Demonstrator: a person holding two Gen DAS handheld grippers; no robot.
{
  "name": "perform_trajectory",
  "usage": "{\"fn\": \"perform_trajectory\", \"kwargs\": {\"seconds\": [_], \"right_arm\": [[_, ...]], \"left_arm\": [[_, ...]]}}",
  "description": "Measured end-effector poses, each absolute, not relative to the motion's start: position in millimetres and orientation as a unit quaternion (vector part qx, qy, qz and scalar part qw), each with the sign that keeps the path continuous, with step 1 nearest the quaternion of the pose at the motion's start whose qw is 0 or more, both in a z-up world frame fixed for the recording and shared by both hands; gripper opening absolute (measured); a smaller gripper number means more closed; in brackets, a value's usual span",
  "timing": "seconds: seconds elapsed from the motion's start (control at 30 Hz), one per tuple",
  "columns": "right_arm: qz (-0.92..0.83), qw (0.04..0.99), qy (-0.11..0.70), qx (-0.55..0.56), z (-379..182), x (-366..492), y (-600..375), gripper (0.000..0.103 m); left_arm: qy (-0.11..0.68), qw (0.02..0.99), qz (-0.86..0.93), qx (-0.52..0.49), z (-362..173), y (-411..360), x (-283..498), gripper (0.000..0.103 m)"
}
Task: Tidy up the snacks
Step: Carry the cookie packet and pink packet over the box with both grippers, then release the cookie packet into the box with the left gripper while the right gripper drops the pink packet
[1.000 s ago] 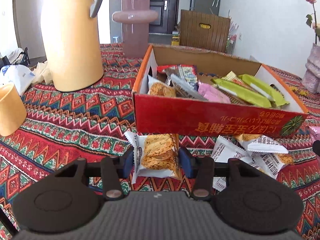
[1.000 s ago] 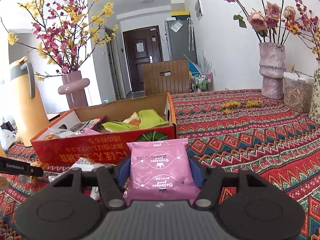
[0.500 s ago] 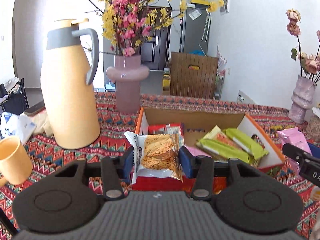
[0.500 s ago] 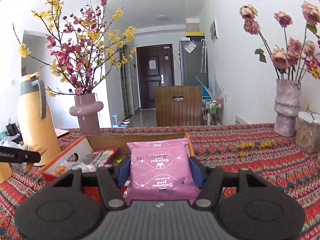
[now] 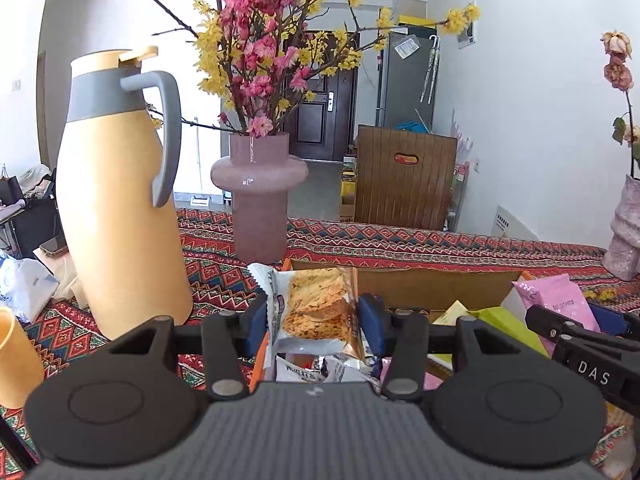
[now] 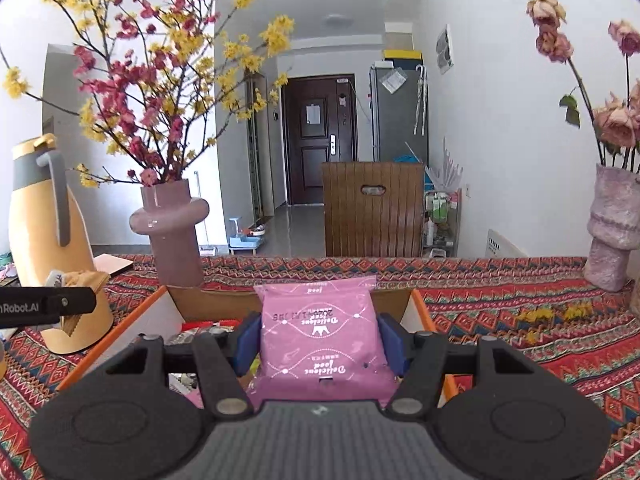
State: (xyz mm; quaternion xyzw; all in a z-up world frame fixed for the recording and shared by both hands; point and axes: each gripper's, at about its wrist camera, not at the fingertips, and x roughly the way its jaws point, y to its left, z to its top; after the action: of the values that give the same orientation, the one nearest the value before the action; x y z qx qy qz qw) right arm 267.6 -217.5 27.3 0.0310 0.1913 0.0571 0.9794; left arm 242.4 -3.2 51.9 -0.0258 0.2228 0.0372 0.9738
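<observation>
Left wrist view: at far left a yellow cup (image 5: 16, 356) stands on the patterned tabletop (image 5: 224, 280), with a tall yellow jug (image 5: 116, 208) beside it and a mauve vase (image 5: 260, 200) of pink and yellow blossom right of that. At lower centre the left tongs (image 5: 312, 316) are clamped on a cracker pack (image 5: 316, 308), held upright above the near left part of the open snack box (image 5: 432, 284). Green packets (image 5: 496, 328) lie in the box further right. At the right edge the right tongs (image 5: 576, 320) carry a pink pack (image 5: 556, 304) over the box's right end.

Right wrist view: the jug (image 6: 48, 248) stands at left, with the tip of the left tongs (image 6: 44, 306) in front of it, then the vase (image 6: 172, 232). In the lower centre the right tongs (image 6: 320, 340) are clamped on the pink pack (image 6: 320, 336), above the box (image 6: 200, 300). A second, paler vase (image 6: 612, 232) stands at far right.
</observation>
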Motion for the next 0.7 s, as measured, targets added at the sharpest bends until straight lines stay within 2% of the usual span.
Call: {"fn": "perform_trajectory", "kwargs": {"seconds": [0.4, 0.5, 0.57, 0.6, 0.63, 0.67, 0.7], "right_arm": [[0.052, 0.976, 0.211, 0.03, -5.1, 281.0, -213.3, 0.061], [0.052, 0.973, 0.223, 0.025, -9.6, 283.3, -211.7, 0.061], [0.051, 0.973, 0.225, 0.026, -10.2, 282.5, -211.8, 0.062], [0.051, 0.973, 0.224, 0.029, -9.5, 281.4, -212.8, 0.071], [0.05, 0.974, 0.22, 0.034, -8.3, 279.8, -214.5, 0.079], [0.048, 0.975, 0.214, 0.04, -6.7, 277.3, -216.5, 0.096], [0.045, 0.976, 0.208, 0.046, -5.5, 274.7, -218.2, 0.103]], "left_arm": [[0.247, 0.968, 0.023, -0.027, 11.9, 1.0, 262.0, 0.049], [0.247, 0.968, 0.026, -0.029, 9.6, 1.8, 261.4, 0.053], [0.244, 0.969, 0.026, -0.034, 10.2, 3.7, 259.8, 0.062], [0.24, 0.97, 0.028, -0.036, 10.8, 4.7, 258.5, 0.067], [0.233, 0.971, 0.031, -0.038, 11.7, 5.7, 256.2, 0.082], [0.227, 0.972, 0.035, -0.039, 13.0, 6.3, 254.1, 0.093], [0.219, 0.974, 0.039, -0.04, 14.3, 7.1, 251.0, 0.098]]}}
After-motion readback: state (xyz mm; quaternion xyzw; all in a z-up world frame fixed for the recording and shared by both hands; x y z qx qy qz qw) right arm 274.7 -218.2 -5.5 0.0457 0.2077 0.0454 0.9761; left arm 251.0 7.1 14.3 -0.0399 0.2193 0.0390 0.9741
